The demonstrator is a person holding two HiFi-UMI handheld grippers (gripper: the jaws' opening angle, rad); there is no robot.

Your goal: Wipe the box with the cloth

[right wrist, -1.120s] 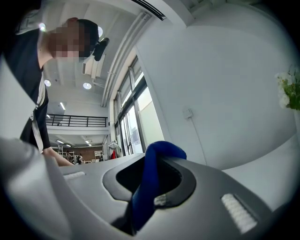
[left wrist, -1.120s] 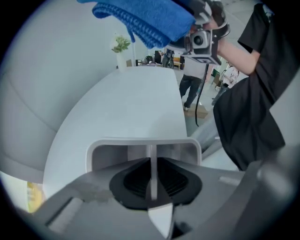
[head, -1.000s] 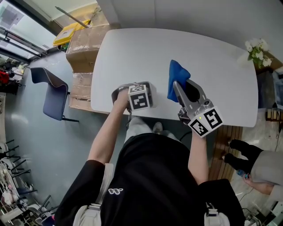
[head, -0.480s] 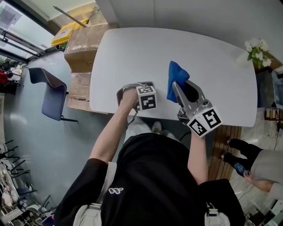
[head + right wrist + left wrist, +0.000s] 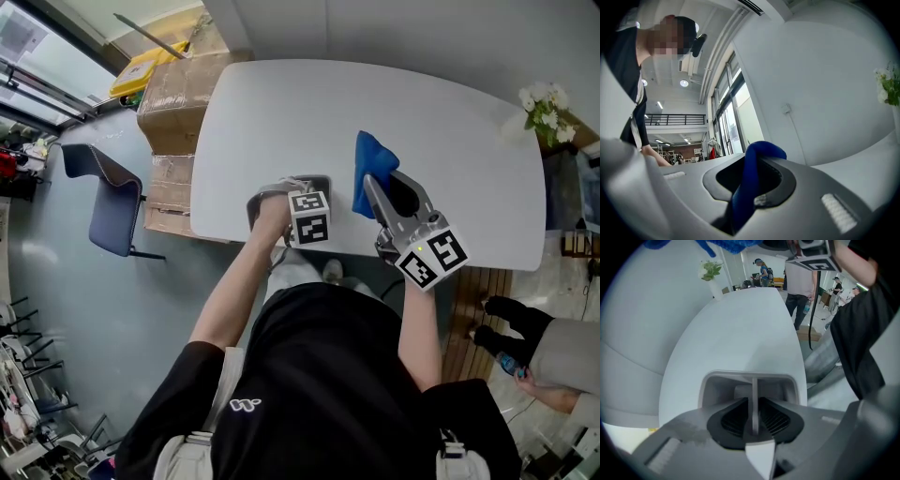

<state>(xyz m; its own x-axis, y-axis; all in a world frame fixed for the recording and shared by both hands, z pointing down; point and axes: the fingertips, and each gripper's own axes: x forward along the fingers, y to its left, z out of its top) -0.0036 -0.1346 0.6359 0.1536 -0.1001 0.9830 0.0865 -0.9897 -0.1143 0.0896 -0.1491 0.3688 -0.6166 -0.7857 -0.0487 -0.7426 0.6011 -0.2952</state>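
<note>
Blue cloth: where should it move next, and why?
Probably the right gripper should carry the blue cloth left onto the grey box. The cloth is pinched in its jaws but sits apart from the box. The left gripper's jaws have just been opening, with the box's middle wall between them, so regripping first may help.

Head view steeply down; left gripper view close, shares table (image 5: 450,122).

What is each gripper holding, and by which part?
Right gripper is clamped on the blue cloth, at a bunched fold. Left gripper holds nothing: its jaws have just been opening, with a thin wall of the grey box free between them.
</note>
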